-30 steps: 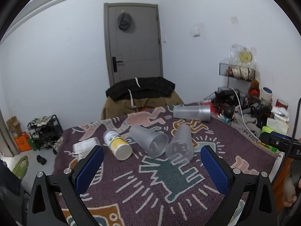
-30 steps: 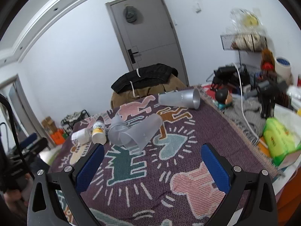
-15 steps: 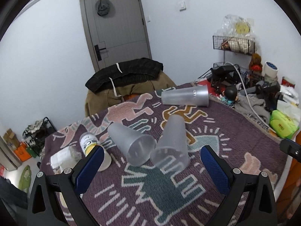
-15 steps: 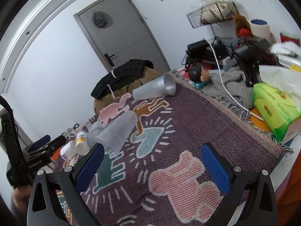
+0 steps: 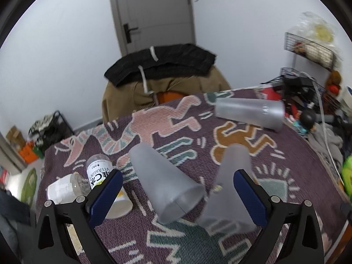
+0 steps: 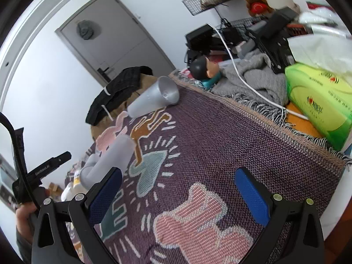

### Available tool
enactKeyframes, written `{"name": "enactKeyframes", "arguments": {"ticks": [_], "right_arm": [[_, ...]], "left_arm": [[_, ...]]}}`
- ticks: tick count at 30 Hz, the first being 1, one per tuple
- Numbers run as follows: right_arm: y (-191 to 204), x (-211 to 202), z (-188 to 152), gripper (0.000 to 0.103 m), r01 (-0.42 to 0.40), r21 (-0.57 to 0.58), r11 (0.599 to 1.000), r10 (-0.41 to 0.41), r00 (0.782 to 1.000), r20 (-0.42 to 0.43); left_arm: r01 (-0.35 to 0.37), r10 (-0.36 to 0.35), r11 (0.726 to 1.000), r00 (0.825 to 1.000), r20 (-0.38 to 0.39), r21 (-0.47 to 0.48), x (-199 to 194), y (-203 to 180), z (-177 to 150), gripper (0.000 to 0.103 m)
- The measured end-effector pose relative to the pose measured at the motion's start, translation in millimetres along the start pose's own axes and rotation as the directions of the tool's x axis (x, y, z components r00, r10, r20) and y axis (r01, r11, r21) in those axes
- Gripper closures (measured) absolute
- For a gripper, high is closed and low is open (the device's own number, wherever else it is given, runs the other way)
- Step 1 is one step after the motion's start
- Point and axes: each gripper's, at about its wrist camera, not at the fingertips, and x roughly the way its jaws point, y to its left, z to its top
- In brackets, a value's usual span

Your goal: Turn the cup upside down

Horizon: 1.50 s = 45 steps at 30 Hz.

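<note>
Three frosted plastic cups lie on their sides on a patterned purple cloth (image 5: pixel 292 160). In the left wrist view one cup (image 5: pixel 165 182) lies between my open fingers, mouth toward me. A second cup (image 5: pixel 231 184) lies just right of it, partly behind my right finger. A third cup (image 5: pixel 250 112) lies at the far right edge; in the right wrist view this third cup (image 6: pixel 154 98) shows far ahead. My left gripper (image 5: pixel 176 195) is open and empty, close over the near cups. My right gripper (image 6: pixel 178 195) is open and empty above bare cloth (image 6: pixel 220 145).
A vitamin bottle (image 5: pixel 105 187) and a small clear jar (image 5: pixel 63 190) lie left of the cups. A green tissue box (image 6: pixel 319 101), grey cloth, cables and a toy head (image 6: pixel 204 68) crowd the right side. A chair with a dark jacket (image 5: pixel 160 66) stands behind the table.
My left gripper has moved forward and down toward the two near cups, which now look much larger. My right gripper has swung right and lower over the cloth. The cups have not moved.
</note>
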Motion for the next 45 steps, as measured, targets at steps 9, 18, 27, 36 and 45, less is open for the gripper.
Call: {"name": "enactKeyframes", "arguments": {"ticks": [9, 18, 27, 36, 45], "right_arm": [[-4, 33, 2, 0.0, -0.007, 0.045, 0.999, 0.009, 0.999, -0.042], [-8, 55, -6, 0.0, -0.01, 0.06, 0.998, 0.015, 0.996, -0.083], [-11, 56, -6, 0.0, -0.007, 0.062, 0.998, 0.012, 0.997, -0.077], [-4, 44, -12, 0.0, -0.015, 0.035, 0.999, 0.018, 0.996, -0.082], [21, 27, -21, 0.0, -0.067, -0.022, 0.997, 0.065, 0.995, -0.077]], "left_arm": [[-0.001, -0.056, 0.975, 0.966, -0.254, -0.22, 80, 44, 4, 0.002], [0.03, -0.172, 0.93, 0.916, -0.362, -0.367, 116, 64, 0, 0.003], [0.007, -0.209, 0.926, 0.843, -0.497, -0.377, 142, 56, 0, 0.01], [0.039, -0.215, 0.93, 0.863, -0.457, -0.365, 123, 55, 14, 0.028], [0.102, -0.241, 0.93, 0.894, -0.378, -0.353, 68, 59, 12, 0.031]]}}
